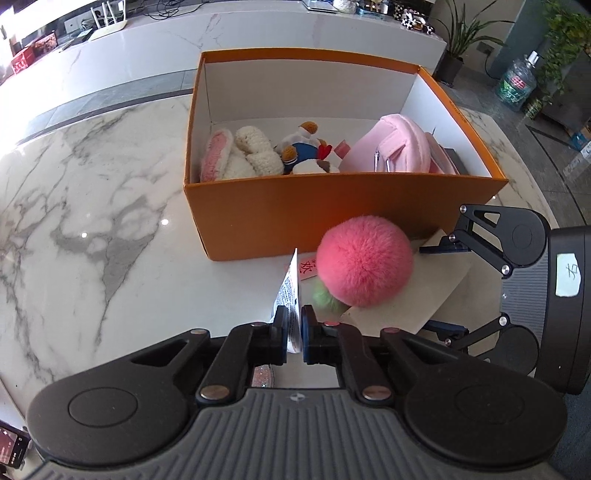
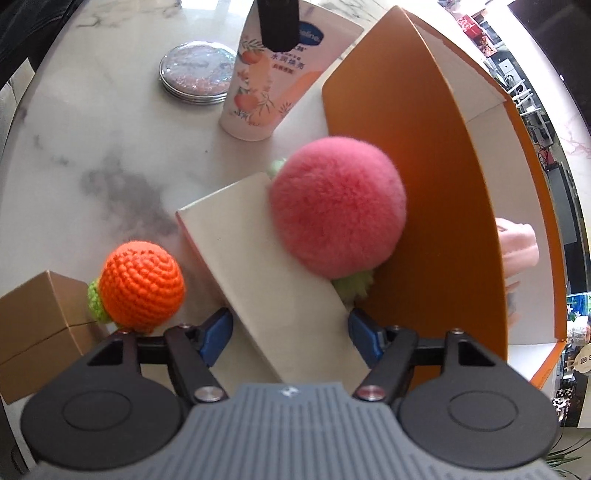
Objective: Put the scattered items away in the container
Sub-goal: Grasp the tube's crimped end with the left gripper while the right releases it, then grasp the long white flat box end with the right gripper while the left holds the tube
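An open orange box point(image 1: 332, 218) stands on the marble table; it holds plush toys point(image 1: 255, 151) and a pink pouch point(image 1: 391, 147). My left gripper point(image 1: 294, 330) is shut on a white lotion tube point(image 1: 290, 295), seen edge-on; the tube also shows in the right wrist view point(image 2: 258, 74). A fluffy pink ball point(image 1: 364, 260) rests on a beige flat box point(image 2: 266, 273) against the orange box's wall point(image 2: 424, 203). My right gripper point(image 2: 290, 336) is open, its jaws on either side of the beige box's near end. An orange crocheted ball point(image 2: 142, 284) lies to its left.
A round glittery tin point(image 2: 197, 72) lies on the table beyond the beige box. A brown cardboard box point(image 2: 37, 332) sits at the near left. A white counter point(image 1: 221, 48) runs behind the table, with potted plants point(image 1: 461, 33) and a water jug point(image 1: 517, 79) on the floor.
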`<state>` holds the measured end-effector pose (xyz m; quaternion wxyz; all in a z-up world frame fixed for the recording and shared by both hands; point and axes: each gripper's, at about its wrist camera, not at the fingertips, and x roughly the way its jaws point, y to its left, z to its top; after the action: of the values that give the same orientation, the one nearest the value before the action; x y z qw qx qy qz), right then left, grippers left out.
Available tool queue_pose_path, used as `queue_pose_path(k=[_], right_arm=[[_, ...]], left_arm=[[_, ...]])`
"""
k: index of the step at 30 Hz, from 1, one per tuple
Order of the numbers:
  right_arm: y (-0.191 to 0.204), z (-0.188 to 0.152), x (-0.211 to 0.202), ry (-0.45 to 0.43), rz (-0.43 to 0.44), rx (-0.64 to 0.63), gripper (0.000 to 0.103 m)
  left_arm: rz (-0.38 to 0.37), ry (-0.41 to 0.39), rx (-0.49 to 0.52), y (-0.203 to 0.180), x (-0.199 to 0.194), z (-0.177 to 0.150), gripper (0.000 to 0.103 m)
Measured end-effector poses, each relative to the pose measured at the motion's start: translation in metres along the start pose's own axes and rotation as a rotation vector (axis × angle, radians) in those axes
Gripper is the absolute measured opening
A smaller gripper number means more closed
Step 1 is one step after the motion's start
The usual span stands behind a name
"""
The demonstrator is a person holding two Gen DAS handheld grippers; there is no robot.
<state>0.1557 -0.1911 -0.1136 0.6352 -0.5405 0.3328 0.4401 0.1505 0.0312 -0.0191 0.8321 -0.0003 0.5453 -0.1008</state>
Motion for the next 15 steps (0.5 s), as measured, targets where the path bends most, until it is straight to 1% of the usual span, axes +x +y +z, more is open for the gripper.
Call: queue_pose_path(k=[1, 2, 3, 4, 5, 6, 7, 8, 9, 10, 11, 12, 13, 14, 15], right_arm=[[-0.001, 0.000, -0.001, 0.008, 0.006, 0.011, 0.069], [-0.003, 0.000, -0.003, 0.013, 0.014, 0.023, 0.065], [-0.007, -0.001, -0.006, 0.019, 0.030, 0.049, 0.060], [-0.012, -0.001, -0.009, 0.025, 0.053, 0.091, 0.057], [-0.018, -0.002, -0.012, 0.030, 0.080, 0.137, 0.050], [-0.025, -0.004, -0.016, 0.030, 0.112, 0.183, 0.040], [-0.030, -0.006, -0.018, 0.027, 0.136, 0.217, 0.033], [-0.035, -0.008, -0.020, 0.027, 0.164, 0.258, 0.018], [-0.040, -0.010, -0.022, 0.029, 0.185, 0.291, 0.008], [-0.041, -0.011, -0.023, 0.023, 0.179, 0.292, 0.007], [-0.039, -0.011, -0.026, 0.009, 0.159, 0.258, 0.009], [-0.035, -0.011, -0.028, -0.006, 0.127, 0.203, 0.014], [-0.031, -0.010, -0.030, -0.016, 0.092, 0.145, 0.024], [-0.026, -0.008, -0.031, -0.023, 0.061, 0.081, 0.056], [-0.023, -0.006, -0.031, -0.025, 0.052, 0.021, 0.069]], left_arm=[[-0.003, -0.001, 0.002, 0.000, 0.000, 0.000, 0.007], [-0.006, -0.002, 0.004, 0.000, 0.000, -0.001, 0.007], [-0.010, -0.003, 0.004, 0.000, 0.001, -0.001, 0.008], [-0.016, -0.005, 0.003, 0.001, 0.001, -0.001, 0.007], [-0.021, -0.007, 0.001, 0.001, 0.001, -0.001, 0.007], [-0.025, -0.009, 0.000, 0.001, 0.001, 0.000, 0.008], [-0.031, -0.010, -0.003, 0.001, 0.001, 0.000, 0.008], [-0.035, -0.011, -0.004, 0.002, 0.001, 0.000, 0.008], [-0.037, -0.011, -0.005, 0.002, 0.001, 0.000, 0.008], [-0.039, -0.012, -0.003, 0.003, 0.001, 0.000, 0.008], [-0.040, -0.012, -0.003, 0.003, 0.001, 0.000, 0.008], [-0.039, -0.012, -0.004, 0.004, 0.001, -0.001, 0.008], [-0.039, -0.012, -0.005, 0.004, 0.001, -0.001, 0.008], [-0.040, -0.013, -0.008, 0.005, 0.000, -0.001, 0.008], [-0.042, -0.014, -0.011, 0.005, 0.000, -0.001, 0.008]])
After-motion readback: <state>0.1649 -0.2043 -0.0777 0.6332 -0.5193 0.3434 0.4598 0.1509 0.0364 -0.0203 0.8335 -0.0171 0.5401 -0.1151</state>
